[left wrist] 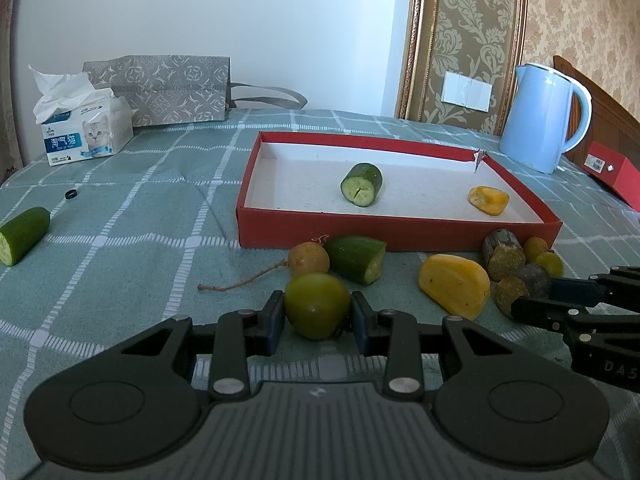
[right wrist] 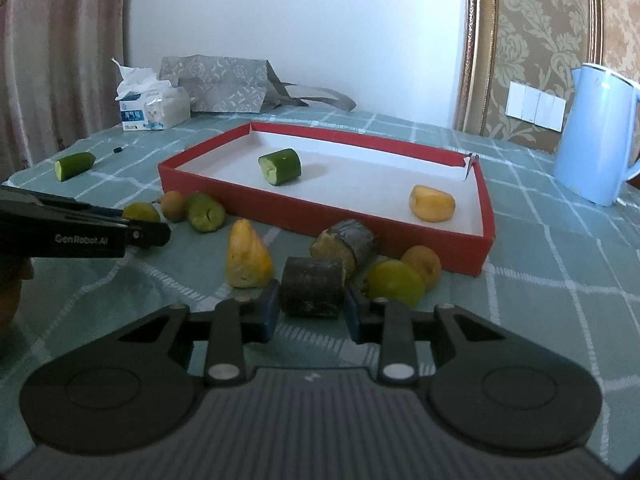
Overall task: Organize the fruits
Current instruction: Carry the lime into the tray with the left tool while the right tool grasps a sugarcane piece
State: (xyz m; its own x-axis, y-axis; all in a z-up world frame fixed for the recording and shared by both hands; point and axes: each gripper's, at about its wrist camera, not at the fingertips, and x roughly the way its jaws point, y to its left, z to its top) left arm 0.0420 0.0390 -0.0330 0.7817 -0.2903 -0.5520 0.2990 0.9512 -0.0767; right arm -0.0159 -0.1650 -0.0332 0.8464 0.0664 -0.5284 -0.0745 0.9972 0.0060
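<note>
My left gripper (left wrist: 318, 312) is shut on a round green fruit (left wrist: 316, 304) resting on the tablecloth. My right gripper (right wrist: 312, 306) is shut on a dark-skinned cut piece (right wrist: 313, 291), also on the cloth. A red tray (left wrist: 400, 232) holds a cucumber piece (left wrist: 361, 185) and a yellow piece (left wrist: 489, 200). In front of the tray lie a brown longan (left wrist: 308, 258), a cucumber piece (left wrist: 356, 258), a yellow wedge (left wrist: 454, 285), a second dark piece (right wrist: 344, 246), a green fruit (right wrist: 394, 282) and an orange-yellow fruit (right wrist: 422, 261).
Another cucumber piece (left wrist: 22, 234) lies far left beside a small black ring (left wrist: 71, 194). A tissue pack (left wrist: 86, 132) and a grey bag (left wrist: 160, 88) stand at the back. A blue kettle (left wrist: 542, 116) and a red box (left wrist: 616, 176) stand at the right.
</note>
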